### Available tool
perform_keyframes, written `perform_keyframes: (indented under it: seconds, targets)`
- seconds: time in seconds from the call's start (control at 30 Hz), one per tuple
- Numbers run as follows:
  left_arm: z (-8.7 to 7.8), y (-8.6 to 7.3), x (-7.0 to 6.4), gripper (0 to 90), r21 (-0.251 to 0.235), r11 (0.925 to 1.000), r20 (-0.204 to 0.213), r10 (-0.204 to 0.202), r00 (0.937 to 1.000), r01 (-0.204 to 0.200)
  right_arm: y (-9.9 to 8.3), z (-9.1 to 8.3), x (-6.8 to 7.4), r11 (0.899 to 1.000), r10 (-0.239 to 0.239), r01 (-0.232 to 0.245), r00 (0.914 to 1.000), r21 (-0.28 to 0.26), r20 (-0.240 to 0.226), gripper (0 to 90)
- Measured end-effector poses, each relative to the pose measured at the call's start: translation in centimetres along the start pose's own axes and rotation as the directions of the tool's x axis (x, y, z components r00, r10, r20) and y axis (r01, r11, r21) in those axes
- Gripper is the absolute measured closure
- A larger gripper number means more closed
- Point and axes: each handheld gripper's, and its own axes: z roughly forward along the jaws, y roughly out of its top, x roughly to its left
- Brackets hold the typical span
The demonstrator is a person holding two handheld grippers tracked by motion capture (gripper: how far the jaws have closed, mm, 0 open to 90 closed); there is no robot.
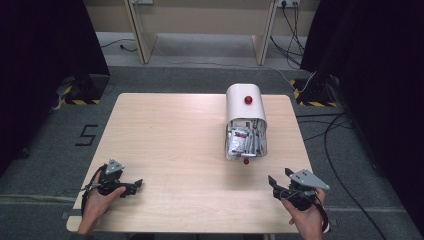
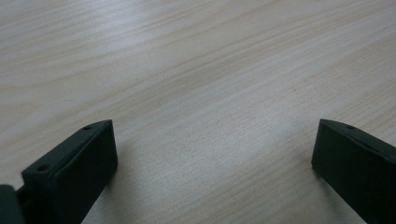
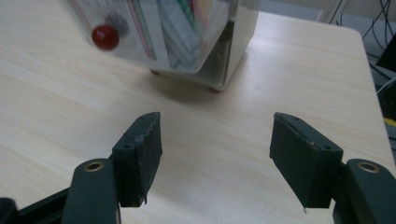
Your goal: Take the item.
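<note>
A white round-topped box (image 1: pixel 245 120) with a clear front stands on the right half of the light wooden table (image 1: pixel 165 140). It holds several silver and red packets (image 1: pixel 244 141). One red knob (image 1: pixel 248 99) sits on its top, another red knob (image 1: pixel 245 161) on its clear front, the latter also seen in the right gripper view (image 3: pixel 104 37). My right gripper (image 1: pixel 274 186) stands open near the front right edge, a short way in front of the box (image 3: pixel 196 37). My left gripper (image 1: pixel 134 186) rests open at the front left, with bare wood (image 2: pixel 201 93) between its jaws.
Black drapes flank the table on both sides. Cables (image 1: pixel 330 130) run over the grey floor to the right. A wooden bench's legs (image 1: pixel 142 35) stand behind the table. A taped figure 5 (image 1: pixel 87 134) marks the floor at the left.
</note>
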Motion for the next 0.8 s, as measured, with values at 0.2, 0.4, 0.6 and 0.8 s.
perform_keyframes:
  seconds: [0.2,0.4,0.6,0.8]
  targets:
    - [0.0,0.0,0.0,0.0,0.000,1.0000,0.000,0.000,1.0000,0.000,1.2,-0.8,0.3,0.999,-0.015,0.015,0.9999,-0.033,-0.004,36.5]
    - [0.0,0.0,0.0,0.0,0.001,1.0000,0.000,0.001,1.0000,-0.001,1.8,-0.8,0.3,0.998,-0.017,0.017,0.9999,-0.054,-0.001,38.5]
    - [0.0,0.0,0.0,0.0,0.000,1.0000,0.000,0.000,1.0000,0.000,2.8,-0.9,0.6,0.996,-0.033,0.032,0.9994,-0.077,-0.006,39.7]
    - [-0.1,-0.1,0.0,0.0,0.000,1.0000,0.000,0.000,1.0000,0.000,4.0,-1.2,0.8,0.993,-0.040,0.039,0.9992,-0.109,-0.007,41.3]
